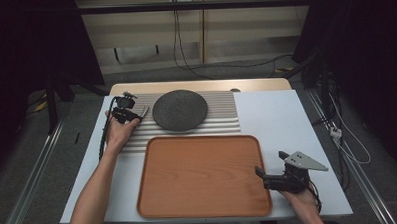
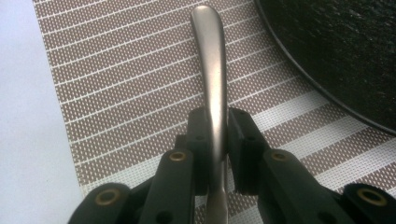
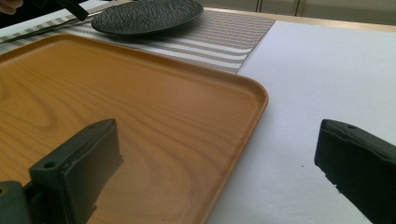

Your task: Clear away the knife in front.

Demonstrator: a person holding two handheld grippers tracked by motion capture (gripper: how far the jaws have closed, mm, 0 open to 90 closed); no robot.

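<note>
Clamping a metal utensil handle [image 2: 214,79] over the striped placemat [image 1: 226,116], the left gripper [image 1: 131,113] is sitting at nine o'clock of the dark plate [image 1: 180,110]. Jaws apart, the right gripper [image 1: 269,178] is hovering at the wooden tray's [image 1: 201,174] four o'clock edge.

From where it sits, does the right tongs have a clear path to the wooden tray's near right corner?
Probably yes: the right tongs hang open beside the wooden tray, nothing lying between them.
</note>
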